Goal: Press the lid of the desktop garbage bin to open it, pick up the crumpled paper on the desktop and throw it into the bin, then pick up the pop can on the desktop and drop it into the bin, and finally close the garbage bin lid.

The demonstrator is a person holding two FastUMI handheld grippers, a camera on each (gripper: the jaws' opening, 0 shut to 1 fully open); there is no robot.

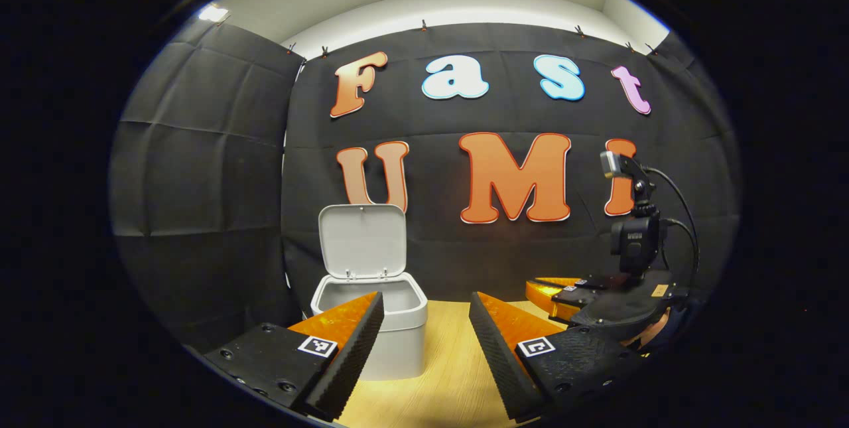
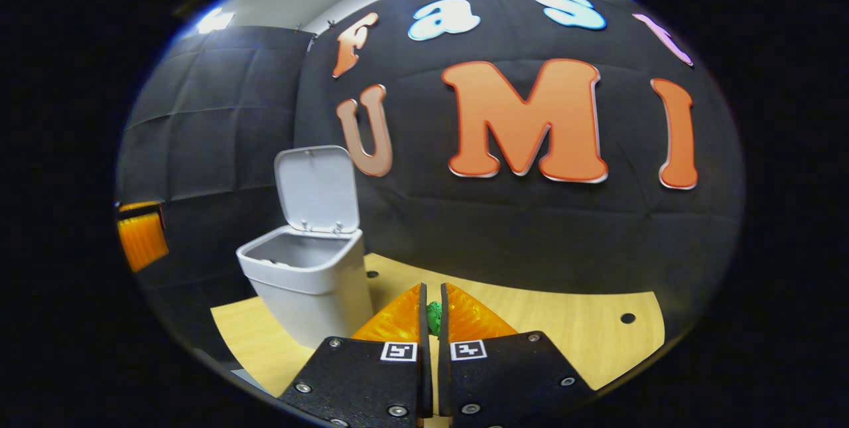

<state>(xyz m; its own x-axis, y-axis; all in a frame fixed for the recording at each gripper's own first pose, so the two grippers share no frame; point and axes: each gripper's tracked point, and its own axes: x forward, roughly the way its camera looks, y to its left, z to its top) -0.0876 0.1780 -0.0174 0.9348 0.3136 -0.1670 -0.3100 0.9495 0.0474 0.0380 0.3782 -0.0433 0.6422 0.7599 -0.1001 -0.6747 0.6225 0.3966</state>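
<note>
Bin (image 2: 312,282) lid (image 2: 317,188) stands open to receive the green scrap (image 2: 434,317) pinched by the right gripper (image 2: 432,322), while the left gripper (image 1: 424,335) waits wide and empty.

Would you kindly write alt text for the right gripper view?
The right gripper has its fingers nearly closed on something small and green. To the left, a white bin stands on the wooden table with its lid raised.

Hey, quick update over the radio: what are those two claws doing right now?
Left claw open, empty, facing bin. Right claw pinched on something small and green. Lid up. Nothing blocking the bin.
</note>
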